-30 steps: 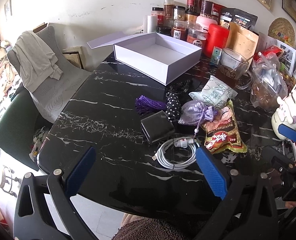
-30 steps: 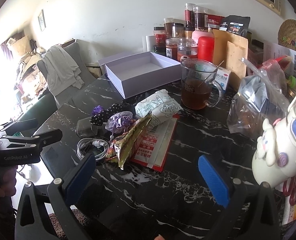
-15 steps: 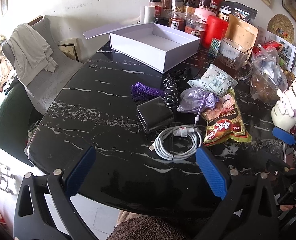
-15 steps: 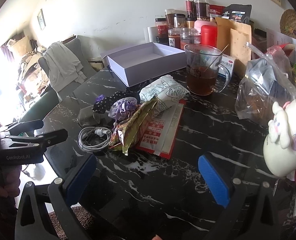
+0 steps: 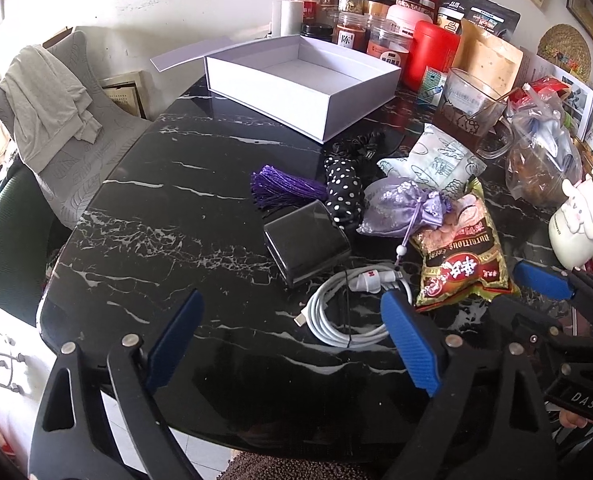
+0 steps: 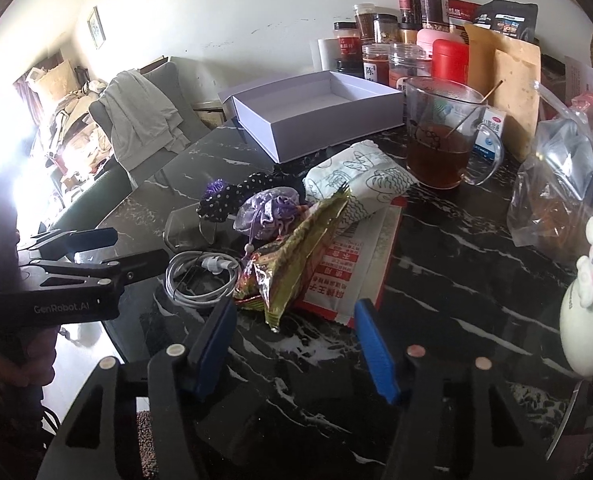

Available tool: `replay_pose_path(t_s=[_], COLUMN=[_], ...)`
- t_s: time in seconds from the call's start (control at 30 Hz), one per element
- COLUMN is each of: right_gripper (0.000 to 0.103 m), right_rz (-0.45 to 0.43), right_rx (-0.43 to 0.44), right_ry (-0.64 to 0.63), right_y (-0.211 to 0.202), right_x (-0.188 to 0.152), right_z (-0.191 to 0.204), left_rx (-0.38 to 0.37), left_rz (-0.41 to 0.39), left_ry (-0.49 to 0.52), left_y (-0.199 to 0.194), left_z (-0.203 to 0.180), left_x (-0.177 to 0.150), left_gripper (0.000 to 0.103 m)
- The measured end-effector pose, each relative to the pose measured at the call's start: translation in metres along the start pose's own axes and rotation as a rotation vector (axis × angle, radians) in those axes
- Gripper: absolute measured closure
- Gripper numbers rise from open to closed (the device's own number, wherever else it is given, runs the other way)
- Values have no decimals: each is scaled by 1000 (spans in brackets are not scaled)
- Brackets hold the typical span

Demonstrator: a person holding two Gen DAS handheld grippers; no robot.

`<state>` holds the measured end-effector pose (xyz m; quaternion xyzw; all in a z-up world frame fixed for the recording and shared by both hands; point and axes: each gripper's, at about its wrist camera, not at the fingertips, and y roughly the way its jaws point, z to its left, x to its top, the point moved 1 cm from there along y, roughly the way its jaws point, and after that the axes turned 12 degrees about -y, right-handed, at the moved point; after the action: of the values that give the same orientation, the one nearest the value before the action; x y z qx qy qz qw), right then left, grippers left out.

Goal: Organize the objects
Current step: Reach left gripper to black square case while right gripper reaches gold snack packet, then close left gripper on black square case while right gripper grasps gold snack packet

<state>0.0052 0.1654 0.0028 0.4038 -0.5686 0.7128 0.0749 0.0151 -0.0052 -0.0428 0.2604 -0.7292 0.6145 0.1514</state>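
A: Where do the two claws stand?

B: The left claw (image 5: 292,342) hangs over the near edge of the black marble worktop (image 5: 168,216), its blue pads wide apart though they have just closed a little; nothing is between them, and the coiled white cable (image 5: 348,312) lies just past its right pad. The right claw (image 6: 296,344) has just been closing to about half its spread, with nothing between the pads; it sits low in the frame over bare worktop, just short of the red-and-white packet (image 6: 356,268).

A: And the things to be sorted?

B: They lie heaped at centre right of the left wrist view: a dark case (image 5: 306,244), a purple tassel (image 5: 284,190), a polka-dot pouch (image 5: 342,190), a lilac drawstring bag (image 5: 400,208) and a snack bag (image 5: 460,260). The open white box (image 5: 300,80) stands empty behind them, upper centre, well apart from both claws.
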Motion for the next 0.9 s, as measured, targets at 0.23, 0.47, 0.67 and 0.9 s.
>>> replay_pose_path(t_s=[0.23, 0.47, 0.67, 0.9], right_gripper=[78, 92, 90, 65], right_rz=[8, -6, -5, -11], right_rx=[35, 50, 64, 84], right_ry=[6, 1, 24, 20], right_y=[8, 6, 7, 15], right_x=[7, 10, 12, 17], right_z=[-3, -8, -15, -10], left_rx=[-20, -34, -55, -75], left_rz=[12, 44, 63, 51], left_ry=[-2, -21, -55, -42], left_y=[18, 39, 51, 58], left_z=[-3, -7, -4, -4], left_x=[12, 23, 26, 27], left_gripper=[15, 15, 26, 51])
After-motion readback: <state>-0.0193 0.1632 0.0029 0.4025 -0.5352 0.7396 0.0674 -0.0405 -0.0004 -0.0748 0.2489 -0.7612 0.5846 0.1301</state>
